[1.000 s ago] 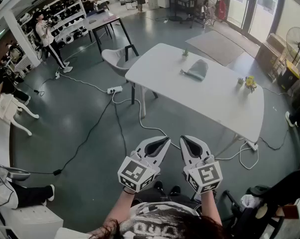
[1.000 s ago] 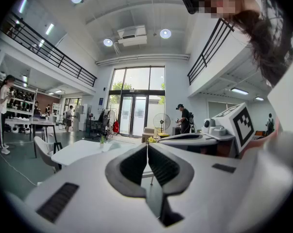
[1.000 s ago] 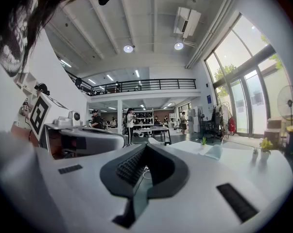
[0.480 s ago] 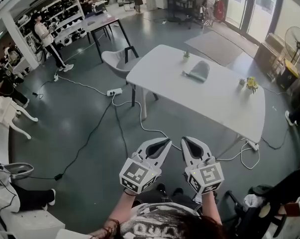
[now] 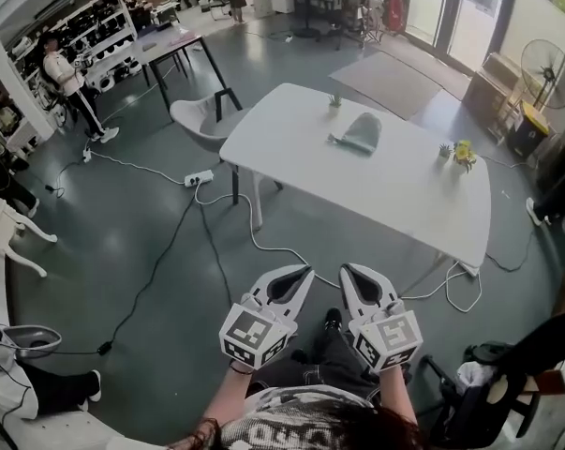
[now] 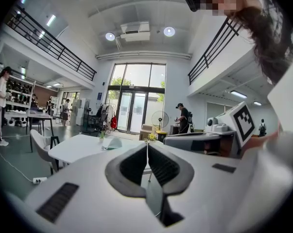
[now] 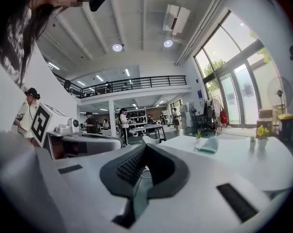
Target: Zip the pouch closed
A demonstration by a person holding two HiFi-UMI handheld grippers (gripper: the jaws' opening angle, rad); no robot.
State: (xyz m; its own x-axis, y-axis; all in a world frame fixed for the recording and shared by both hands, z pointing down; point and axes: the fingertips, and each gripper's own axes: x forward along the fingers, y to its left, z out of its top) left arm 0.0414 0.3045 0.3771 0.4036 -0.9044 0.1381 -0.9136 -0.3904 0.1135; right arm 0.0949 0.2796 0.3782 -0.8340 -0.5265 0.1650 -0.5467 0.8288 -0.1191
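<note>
**Grey concrete hall, work not yet begun**

Far left: open white shelves [image 5: 99, 31], stacked with dark rounded items. Next along, smooth grey shell chair [image 5: 196, 118] on black legs, tucked at the table's left corner. White table [image 5: 394, 190]: matte top, rounded corners, thin legs. On its far half, pouch [image 5: 360, 134]: soft grey-green fabric, dome-shaped, lying on the bare top; zipper open or closed not readable from this far off. Just left of it, tiny potted plant [image 5: 334, 100]; further right, small pot of yellow flowers [image 5: 465, 151]. Low in the head view, well apart from the table, two tools side by side over the dull floor [image 5: 151, 251]. Left gripper [image 5: 308, 270]: white moulded shell, dark ribbed pads pressed together, nothing between. Right gripper [image 5: 346, 269]: same build, pads likewise closed on nothing.
</note>
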